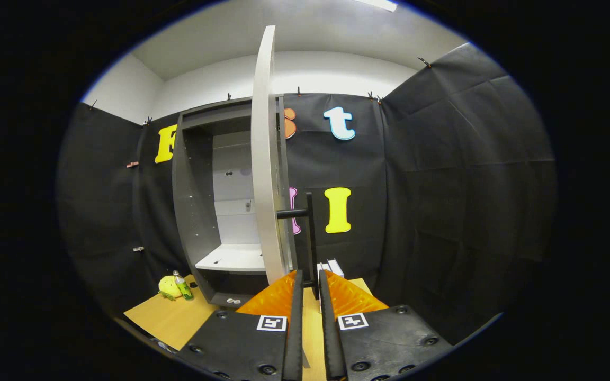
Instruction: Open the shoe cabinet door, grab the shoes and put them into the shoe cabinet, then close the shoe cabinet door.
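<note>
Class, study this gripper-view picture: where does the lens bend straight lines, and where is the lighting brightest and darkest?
In the gripper view, fisheye distortion bows the open cabinet door and the cabinet frame; a ceiling light gives a bright glare; the white shelf is well lit, the booth's cloth wall is dark; the claw has its fingers close around the door's black handle, whether gripping is unclear.

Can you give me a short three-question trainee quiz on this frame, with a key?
1. True or false: the cabinet door stands open.
2. What sits between the fingers of the gripper? A) a shoe B) the door's dark bar handle C) the bottle
3. Fill in: the bottle stands on the table beside a yellow ____.

Key:
1. True; the door swings out edge-on and the white shelf inside shows.
2. B; the handle's lower end sits in the narrow gap, though a firm press cannot be confirmed.
3. Soft toy.
</note>
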Available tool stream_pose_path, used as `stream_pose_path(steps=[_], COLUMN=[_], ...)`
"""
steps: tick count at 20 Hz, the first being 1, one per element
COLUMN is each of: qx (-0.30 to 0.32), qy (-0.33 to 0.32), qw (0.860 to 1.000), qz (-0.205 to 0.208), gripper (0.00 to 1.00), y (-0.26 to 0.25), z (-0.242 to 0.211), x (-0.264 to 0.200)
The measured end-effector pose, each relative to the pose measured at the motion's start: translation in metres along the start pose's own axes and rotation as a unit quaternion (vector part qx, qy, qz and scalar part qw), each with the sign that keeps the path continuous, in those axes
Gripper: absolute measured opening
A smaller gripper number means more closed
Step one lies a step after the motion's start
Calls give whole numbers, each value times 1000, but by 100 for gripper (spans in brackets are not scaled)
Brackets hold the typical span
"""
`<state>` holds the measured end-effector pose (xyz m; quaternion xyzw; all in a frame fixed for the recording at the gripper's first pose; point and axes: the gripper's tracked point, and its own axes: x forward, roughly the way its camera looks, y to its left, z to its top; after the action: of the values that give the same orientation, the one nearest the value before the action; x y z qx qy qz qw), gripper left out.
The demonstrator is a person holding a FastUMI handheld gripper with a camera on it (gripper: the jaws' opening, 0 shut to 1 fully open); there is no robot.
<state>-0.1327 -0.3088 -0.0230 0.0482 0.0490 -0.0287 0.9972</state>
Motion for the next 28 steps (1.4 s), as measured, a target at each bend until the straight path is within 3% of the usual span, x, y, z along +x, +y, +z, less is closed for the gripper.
stream_pose_path(steps=[5,13,16,21,28], qx=[2,32,21,13,5], qy=[20,156,190,283,378], qw=[999,980,974,950,920], qz=[41,122,124,134,109], gripper=[21,21,21,21,21], y=[51,151,174,204,216], z=[-34,-174,-227,-330,-445], x=[-25,-30,-25,-31,-29])
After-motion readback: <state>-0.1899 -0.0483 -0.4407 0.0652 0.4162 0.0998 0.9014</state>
